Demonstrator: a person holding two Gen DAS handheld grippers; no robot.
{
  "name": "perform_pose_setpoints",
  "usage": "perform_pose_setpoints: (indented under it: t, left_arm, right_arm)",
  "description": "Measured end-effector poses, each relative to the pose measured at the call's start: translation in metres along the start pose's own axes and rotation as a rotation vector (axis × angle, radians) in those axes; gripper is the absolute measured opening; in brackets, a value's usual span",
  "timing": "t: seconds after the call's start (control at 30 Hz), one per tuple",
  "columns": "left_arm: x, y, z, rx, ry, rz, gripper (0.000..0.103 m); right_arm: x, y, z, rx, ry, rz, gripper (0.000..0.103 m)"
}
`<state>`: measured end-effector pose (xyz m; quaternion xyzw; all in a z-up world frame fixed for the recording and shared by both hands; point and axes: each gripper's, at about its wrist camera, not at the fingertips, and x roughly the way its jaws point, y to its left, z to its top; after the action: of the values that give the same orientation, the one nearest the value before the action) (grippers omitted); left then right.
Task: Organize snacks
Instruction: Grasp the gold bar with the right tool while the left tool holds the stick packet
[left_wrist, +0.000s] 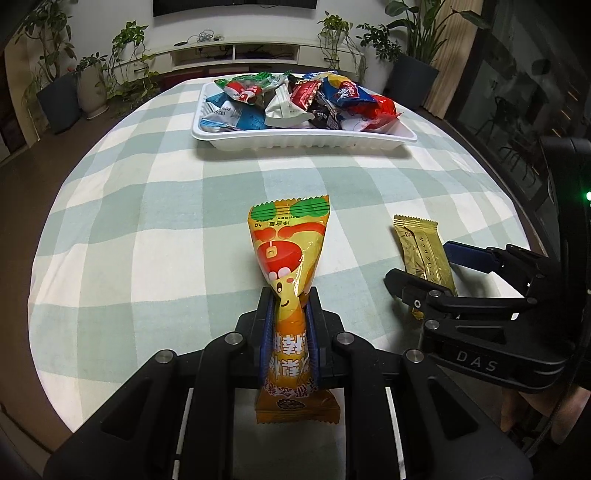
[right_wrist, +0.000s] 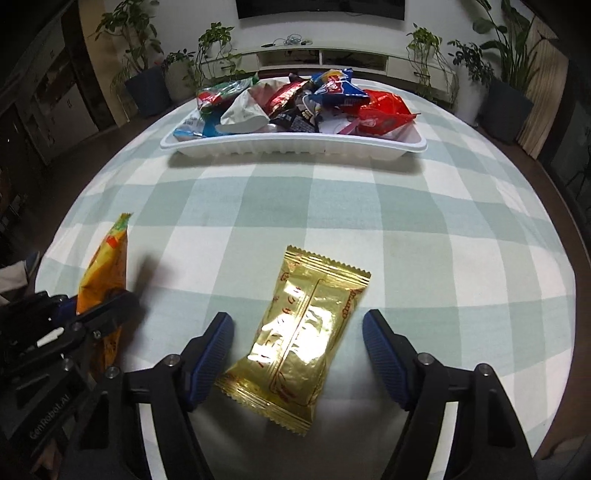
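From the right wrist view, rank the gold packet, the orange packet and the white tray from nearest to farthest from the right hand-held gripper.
1. Gold packet: lies on the cloth between the open jaws of the right hand-held gripper, untouched.
2. Orange packet: off to the left, clamped in the left hand-held gripper.
3. White tray: far side of the table, piled with snacks.

Both tools are matte black plastic linkages with round silver pivot screws at the joints. The left claw (left_wrist: 290, 314) carries dark blue ribbed pads on its fingers, and white stripes run along its lower arms. The right claw (right_wrist: 297, 354) has the same blue ribbed pads (right_wrist: 384, 365). Its body bears pale "DAS" lettering, a small green light and a black cable; "GenRobot.AI" marks the left one.
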<state>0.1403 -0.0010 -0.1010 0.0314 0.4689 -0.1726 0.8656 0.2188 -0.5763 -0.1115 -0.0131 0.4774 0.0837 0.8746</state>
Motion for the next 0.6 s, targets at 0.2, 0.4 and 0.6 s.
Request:
perform_pose_setpoints:
  t: [0.2, 0.4, 0.6]
  left_arm:
    - [-0.001, -0.001, -0.002, 0.000, -0.003, 0.001, 0.015]
    - [-0.002, -0.002, -0.004, 0.002, -0.005, 0.005, 0.015]
    - [-0.003, -0.005, -0.008, 0.011, -0.005, 0.008, 0.015]
  right_arm:
    - [-0.005, -0.007, -0.003, -0.015, 0.008, -0.015, 0.056]
    - [-0.011, -0.009, -0.011, -0.028, 0.006, -0.016, 0.040]
    - [-0.017, -0.012, -0.018, -0.020, 0.007, 0.001, 0.033]
